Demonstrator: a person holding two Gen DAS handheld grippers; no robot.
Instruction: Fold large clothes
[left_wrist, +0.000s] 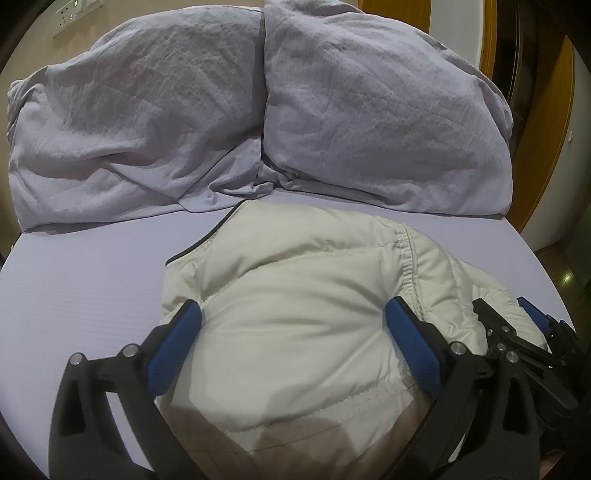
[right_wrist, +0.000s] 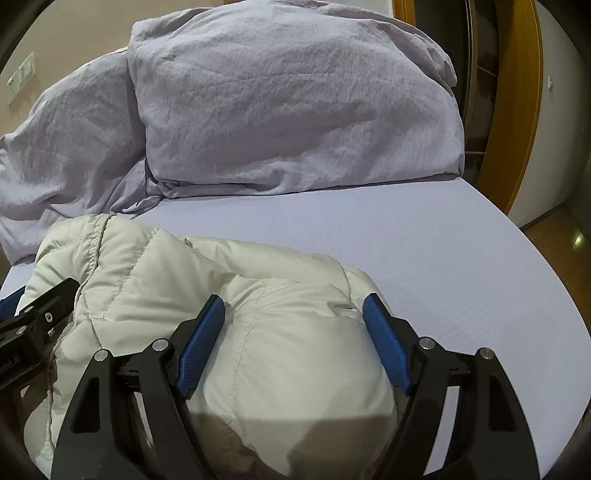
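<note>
The cream puffer jacket (left_wrist: 295, 314) sits in a folded, puffy bundle in the lower middle of my left wrist view, on the pale lilac bed sheet (left_wrist: 92, 280); in the right wrist view the same bundle fills the lower left and centre. My left gripper (left_wrist: 293, 323) straddles the near part of it with its jaws well apart, blue pads on either side of the padding, and I see no pinch in the fabric between them. My right gripper (right_wrist: 293, 312) stands the same way over the rounded right end of the bundle, jaws spread wide, the pads beside the cloth rather than biting into it. I judge that a fold has just been laid down and let go, so the step in hand is the release or a pressing flat. The next move, as I read it, calls for lifting both grippers clear without dragging the slippery shell, then checking whether the bundle springs open and needs another fold. Further out, two crumpled lilac pillows (left_wrist: 369, 110) fill the upper half of both frames, with a wooden door frame (right_wrist: 517, 110) at the upper right.
</note>
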